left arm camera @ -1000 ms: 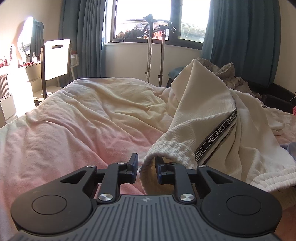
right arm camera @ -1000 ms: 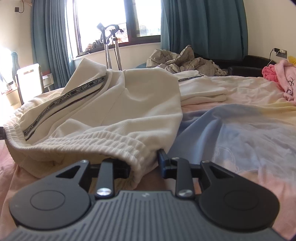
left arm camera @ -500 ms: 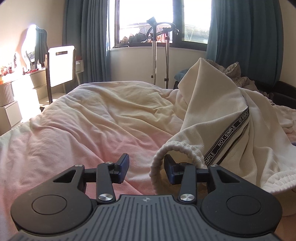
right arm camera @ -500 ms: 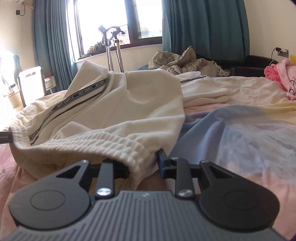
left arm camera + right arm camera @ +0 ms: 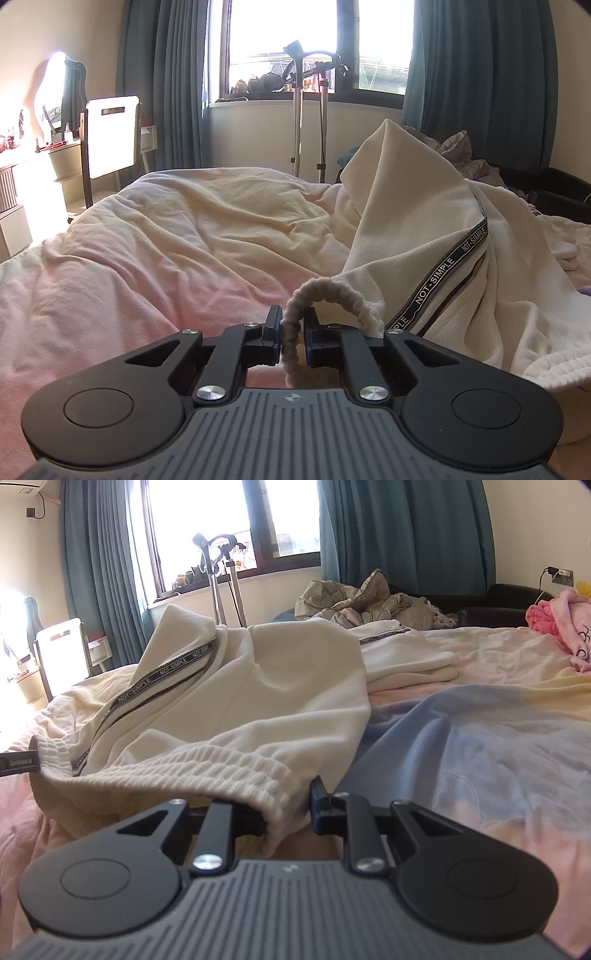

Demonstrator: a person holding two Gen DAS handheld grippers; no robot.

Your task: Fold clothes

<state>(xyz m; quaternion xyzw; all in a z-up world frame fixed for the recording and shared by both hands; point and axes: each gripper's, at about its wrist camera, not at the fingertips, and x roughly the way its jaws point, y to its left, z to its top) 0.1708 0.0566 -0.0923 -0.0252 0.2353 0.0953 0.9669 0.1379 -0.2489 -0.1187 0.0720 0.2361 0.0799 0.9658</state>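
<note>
Left wrist view: the left gripper (image 5: 293, 330), wide a moment ago, is closing and now pinches the waistband (image 5: 325, 295) of the cream pants (image 5: 424, 236), which lie on the bed (image 5: 166, 236) toward 2 o'clock.

Right wrist view: the right gripper (image 5: 288, 806) is closing too, squeezing the waistband's other end as before. Both ends look held, ready to lift.

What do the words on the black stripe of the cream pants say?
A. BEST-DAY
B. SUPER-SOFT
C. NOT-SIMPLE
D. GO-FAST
C: the black stripe running down the side of the cream pants reads NOT-SIMPLE, repeated in white letters, and it is legible in both wrist views.
</note>
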